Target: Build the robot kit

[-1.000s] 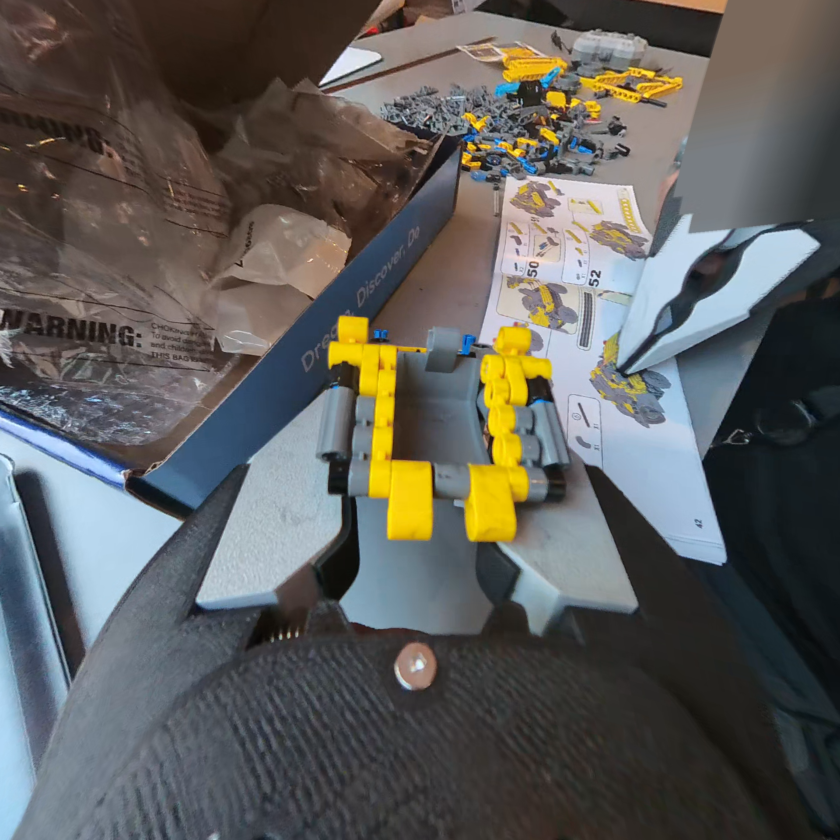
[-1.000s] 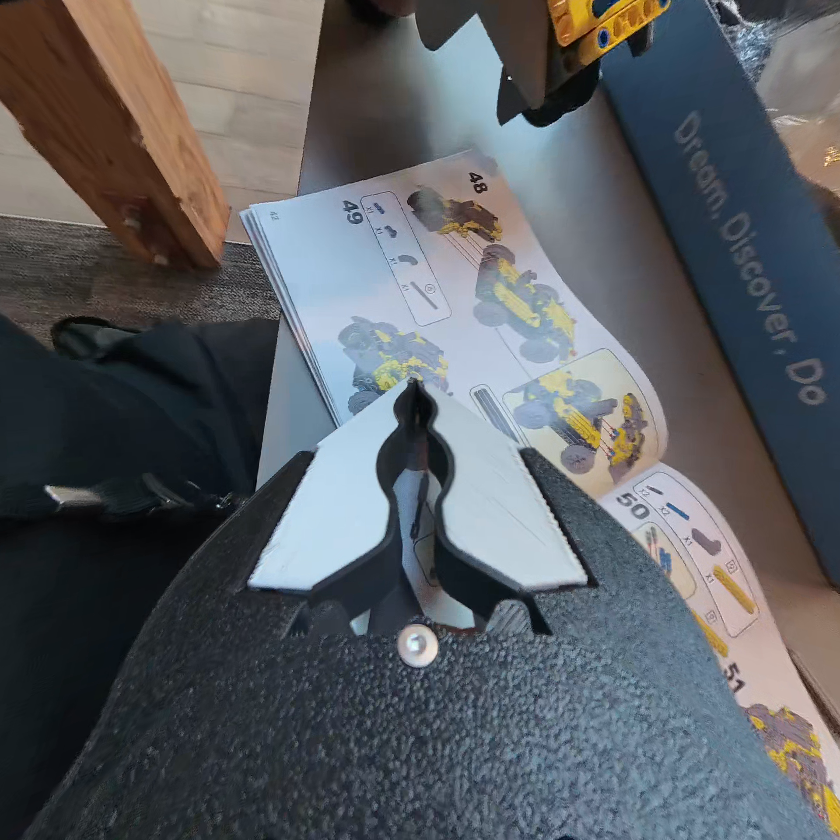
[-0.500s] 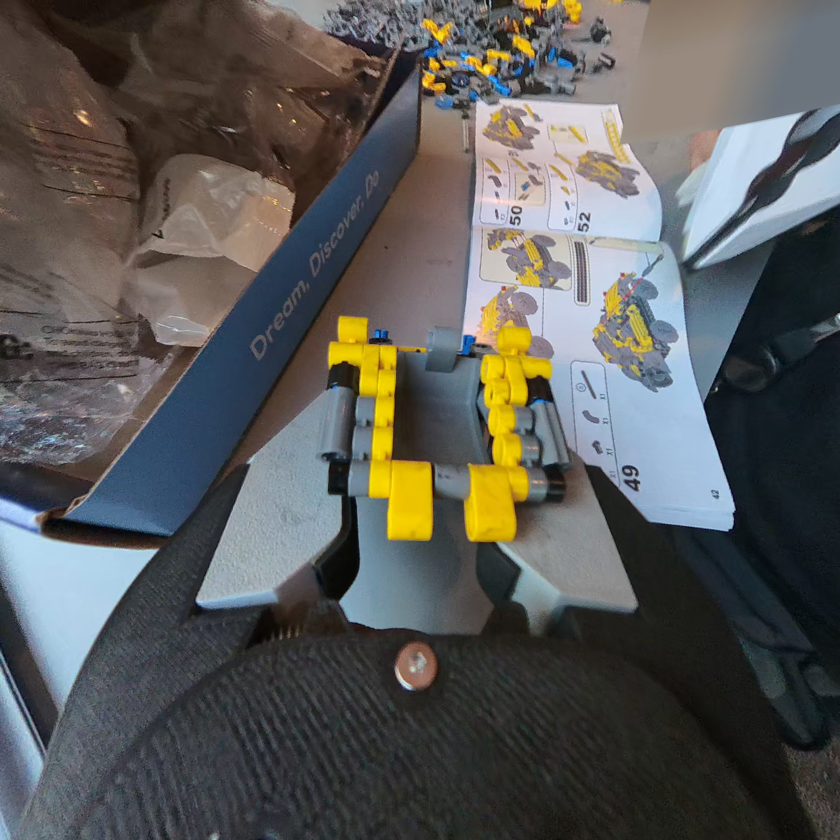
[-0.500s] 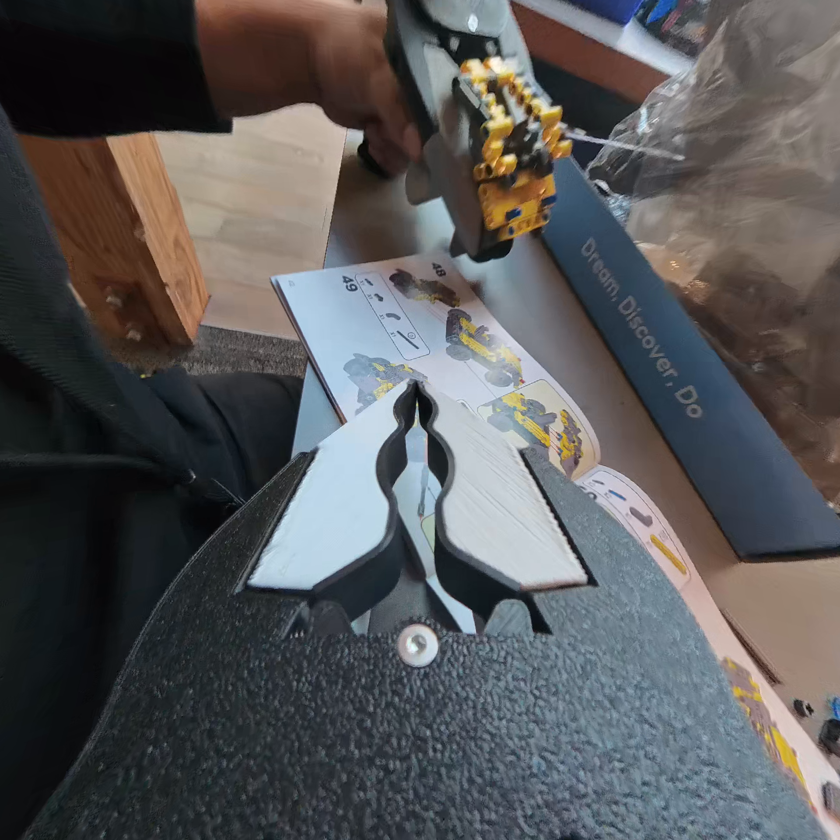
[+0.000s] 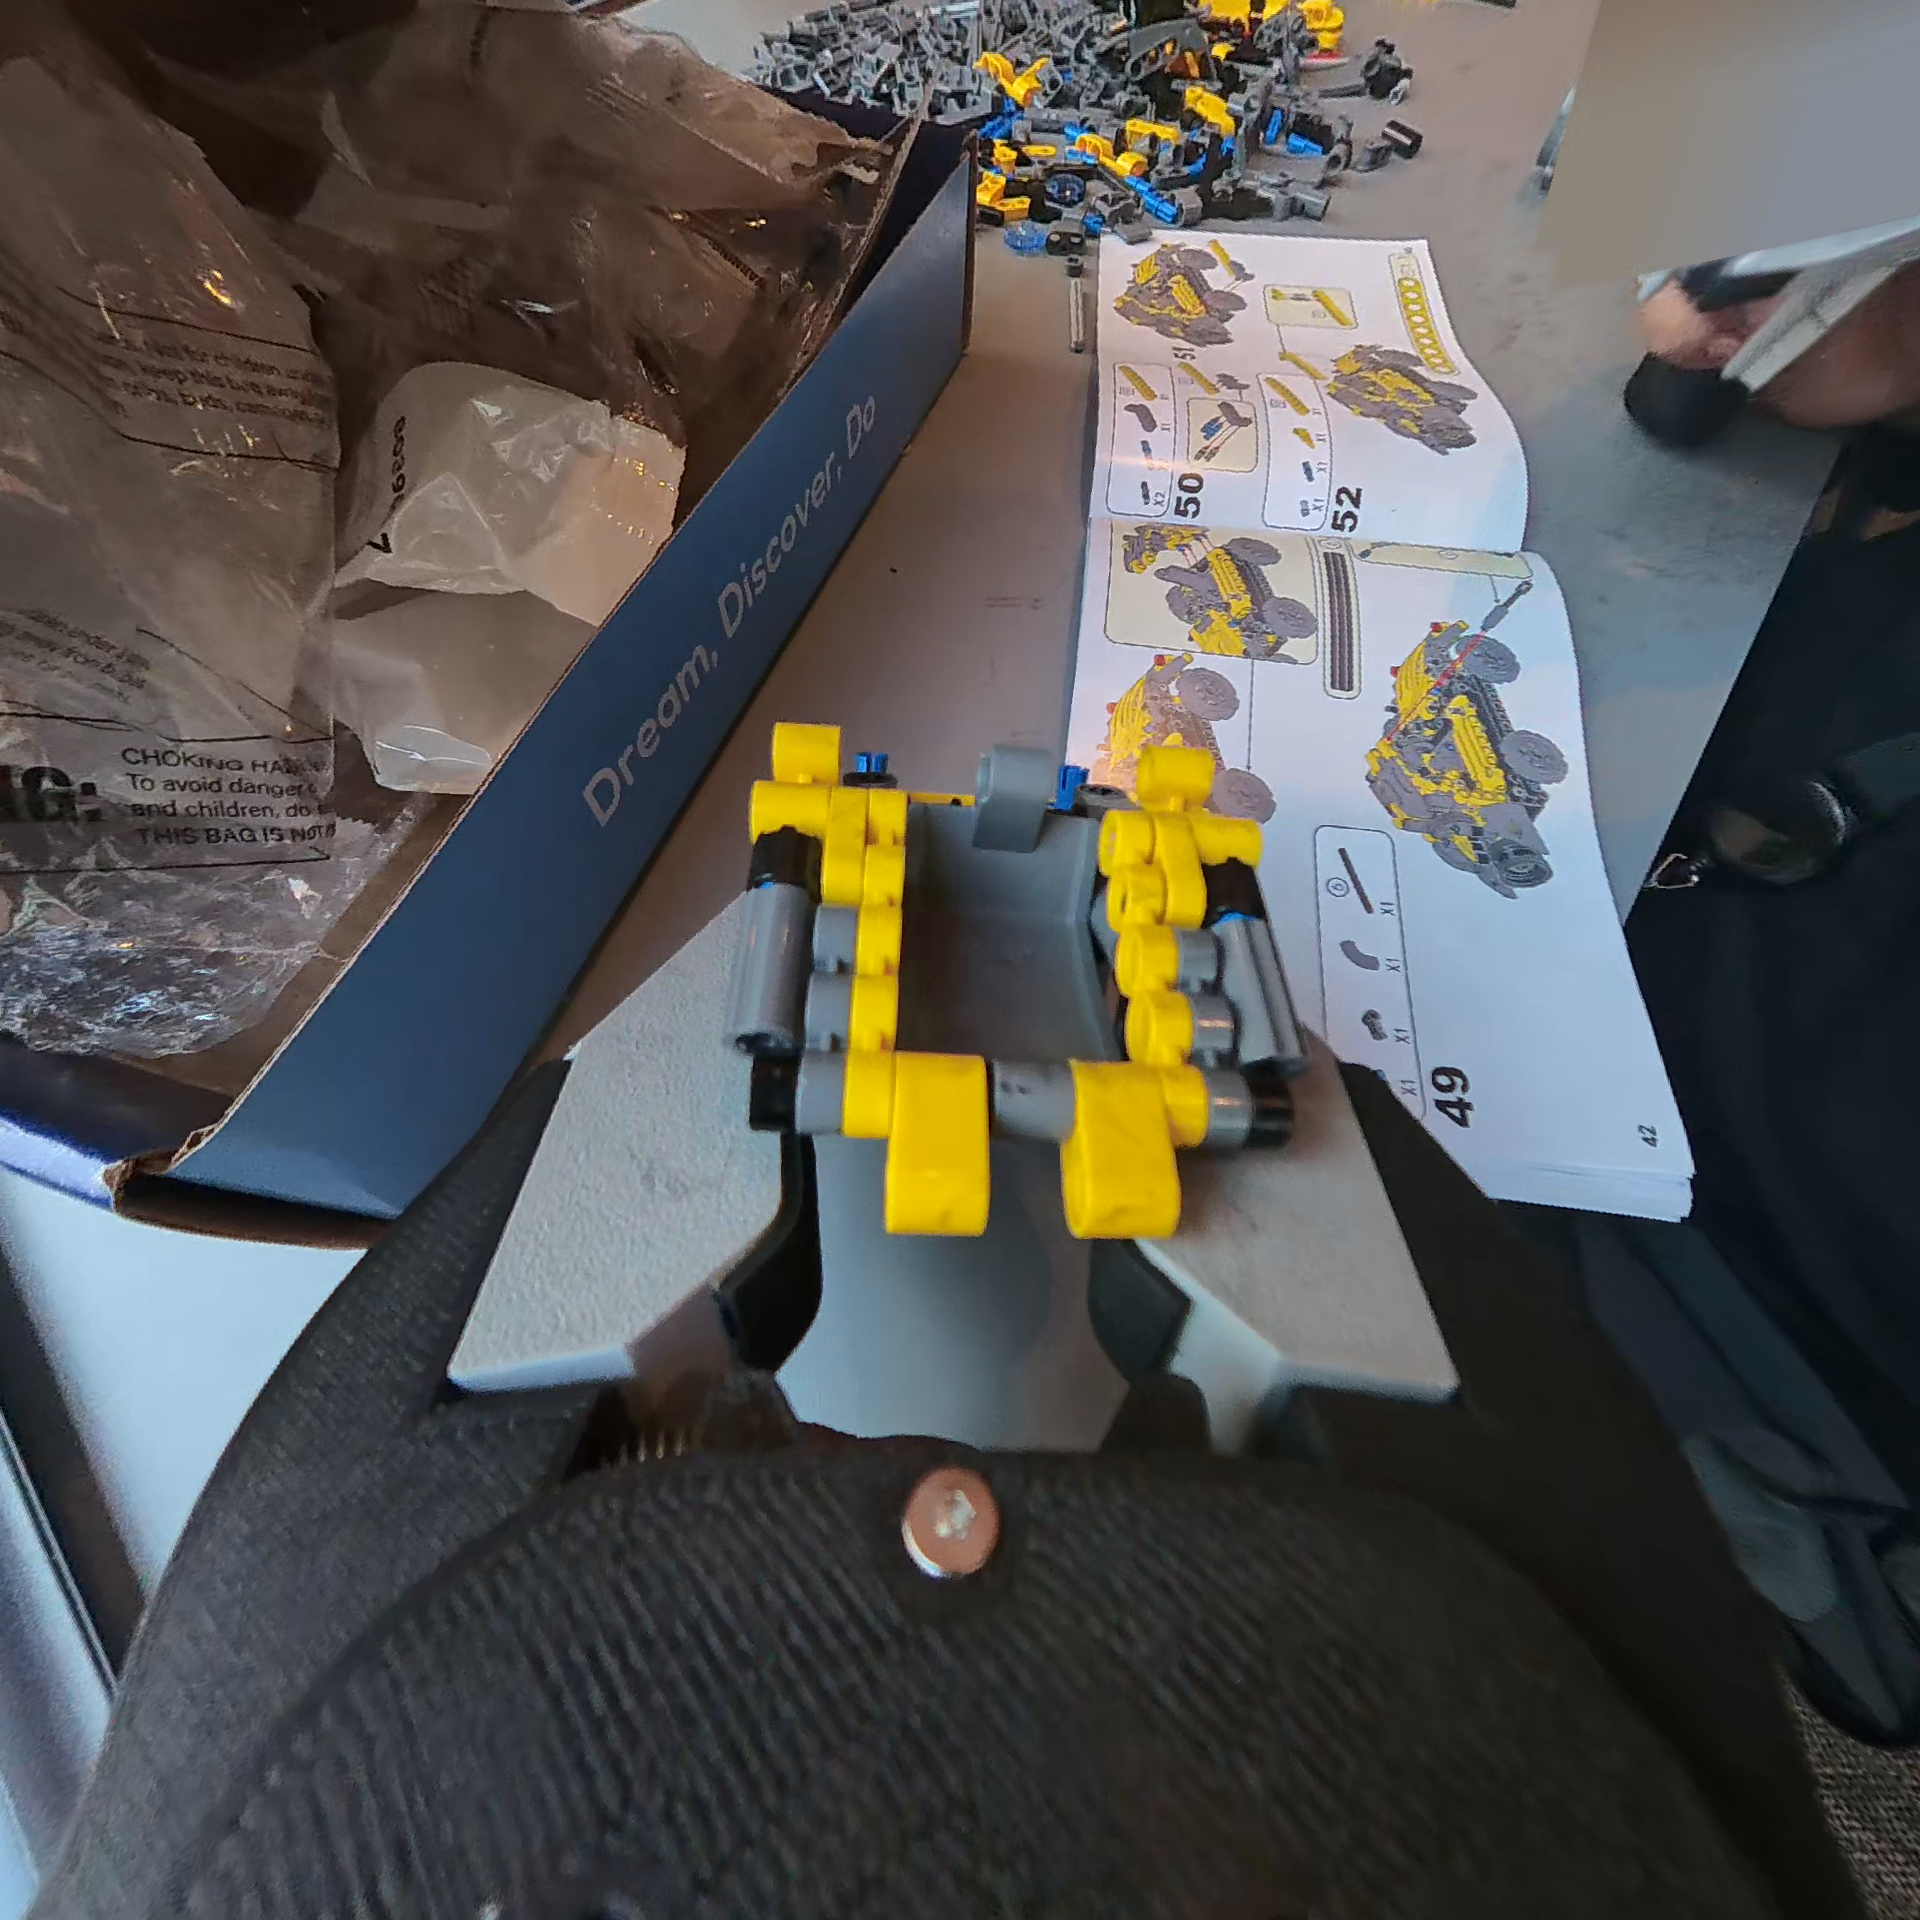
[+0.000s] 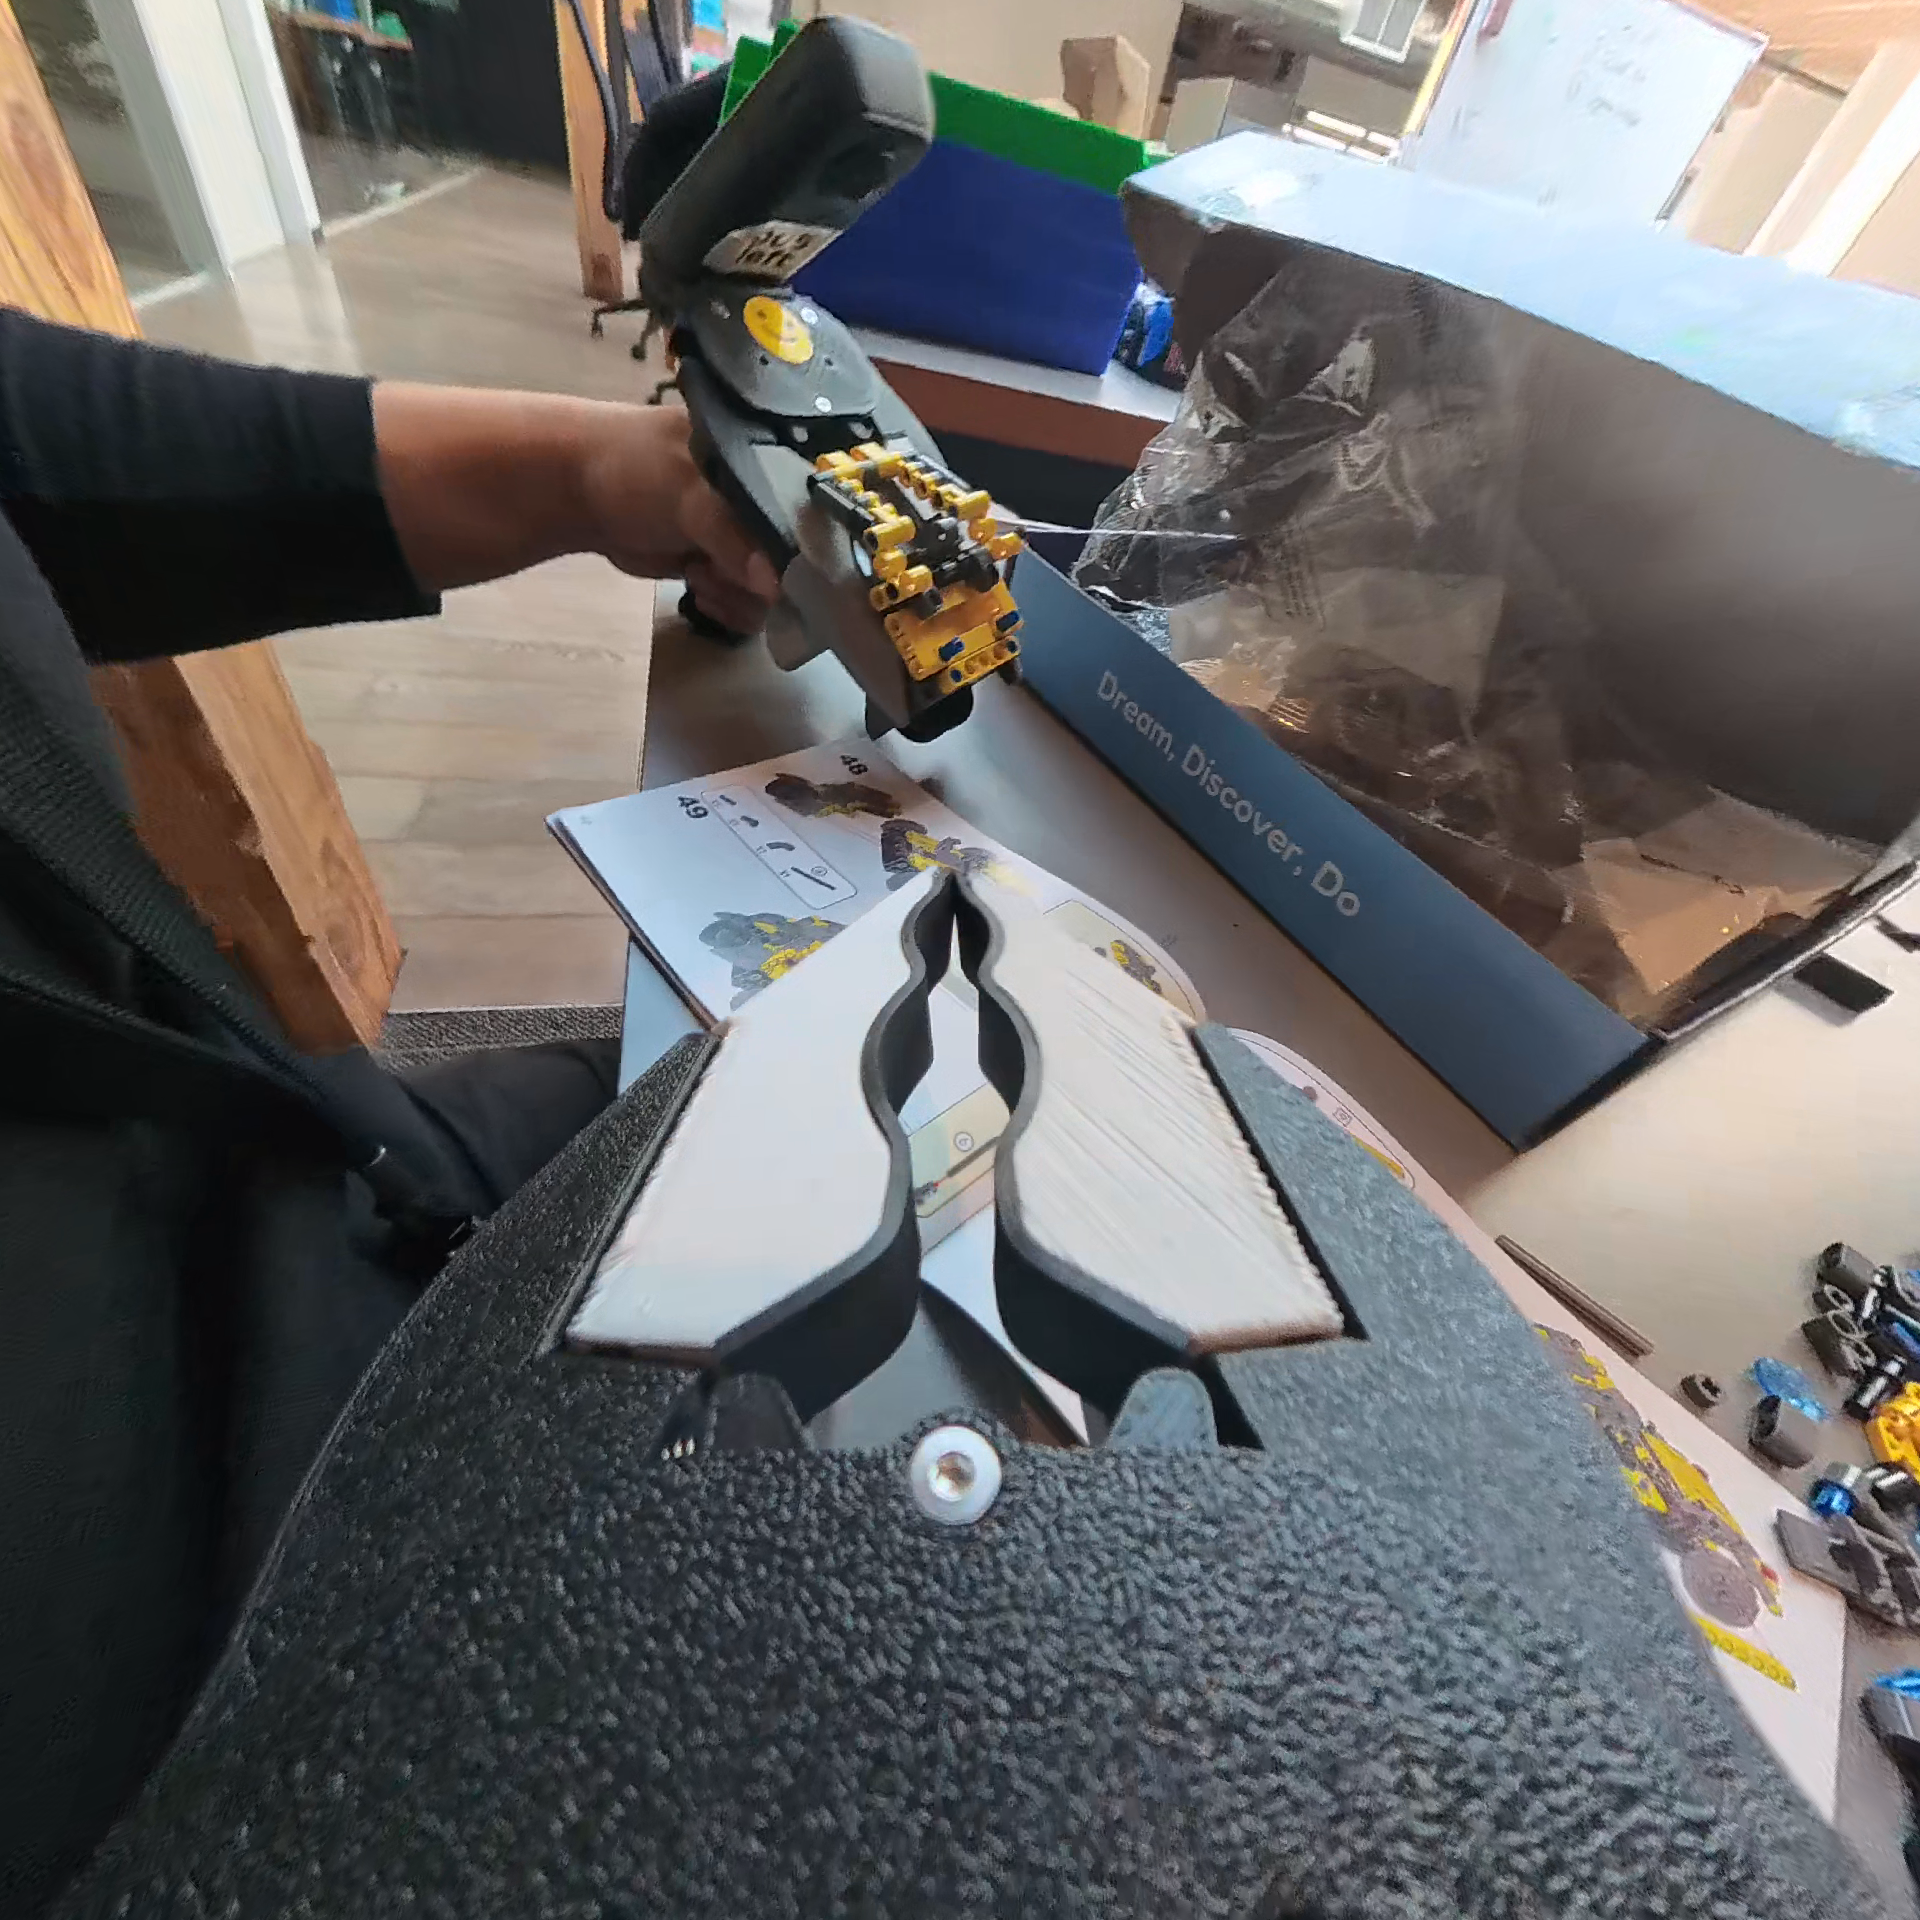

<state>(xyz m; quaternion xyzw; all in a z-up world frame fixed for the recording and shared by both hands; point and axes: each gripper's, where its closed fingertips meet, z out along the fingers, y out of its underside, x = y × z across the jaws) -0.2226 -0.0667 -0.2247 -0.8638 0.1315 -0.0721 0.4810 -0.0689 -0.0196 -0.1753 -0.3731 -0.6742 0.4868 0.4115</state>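
Left wrist view: left gripper (image 5: 1013, 997) is clamped on a yellow-and-grey brick assembly (image 5: 1013, 966), one finger on each long side, so the frame sits crosswise between the jaws with its top face toward the camera, probably to keep the open side reachable. It is held above the grey table (image 5: 935, 582), clear of it. Just left lies a dark blue box (image 5: 644, 748) stuffed with clear plastic bags (image 5: 260, 468). Just right lies an open instruction booklet (image 5: 1455, 727), pages up and turned to read from the person's seat. Far end of the table: a heap of loose parts (image 5: 1122, 135), grey, yellow, blue. The right gripper shows only as a pale edge at the upper right, too cropped to point at.

Right wrist view: right gripper (image 6: 954, 894) has its fingertips closed together, nothing between them; only the wavy gap behind the tips stays open. It hangs over the booklet (image 6: 748, 862), well apart from the other tool. The left gripper (image 6: 914, 582) is seen farther off, gripped pistol-style by a hand (image 6: 582, 499) in a black sleeve, forearm level and reaching in from the left, nose tilted down toward the table edge beside the box (image 6: 1299, 862). The assembly (image 6: 925, 561) rides in its jaws, off the table. A few loose parts (image 6: 1849, 1382) lie at the lower right.
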